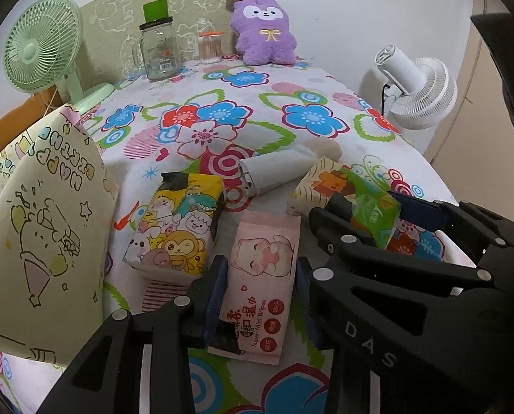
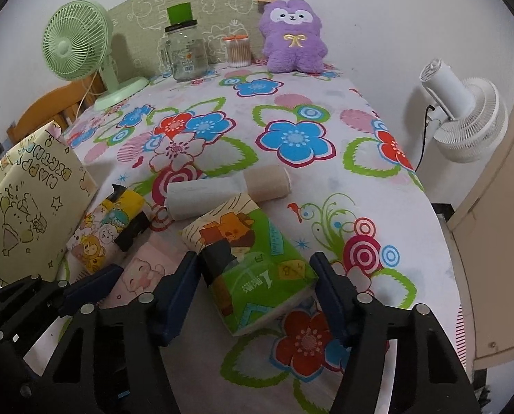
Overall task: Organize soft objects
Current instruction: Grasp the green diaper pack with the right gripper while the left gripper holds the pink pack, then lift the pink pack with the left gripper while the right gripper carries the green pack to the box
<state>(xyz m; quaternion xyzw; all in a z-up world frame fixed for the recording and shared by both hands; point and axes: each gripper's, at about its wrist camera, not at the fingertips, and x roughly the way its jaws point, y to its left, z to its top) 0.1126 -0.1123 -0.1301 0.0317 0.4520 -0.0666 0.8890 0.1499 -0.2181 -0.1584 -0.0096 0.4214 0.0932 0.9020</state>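
Left gripper (image 1: 261, 296) clamps the pink wet-wipes pack (image 1: 262, 286) across its short width, pads pressed on both long edges, at 6 o'clock on the flowered worktop (image 1: 291, 79). Right gripper (image 2: 255, 289) straddles the green tissue pack (image 2: 253, 262), its left pad touching the pack and a gap showing at the right pad, so it is not yet gripping. The cartoon tissue pack (image 1: 174, 220) lies at 9 o'clock of the wipes, the grey roll (image 1: 274, 169) at 12 o'clock. All packs appear light, compressible and film-wrapped, hence slippery; a hold across the middle of the narrow sides should deform them least. The gift bag (image 1: 39, 227) stands at 9 o'clock.
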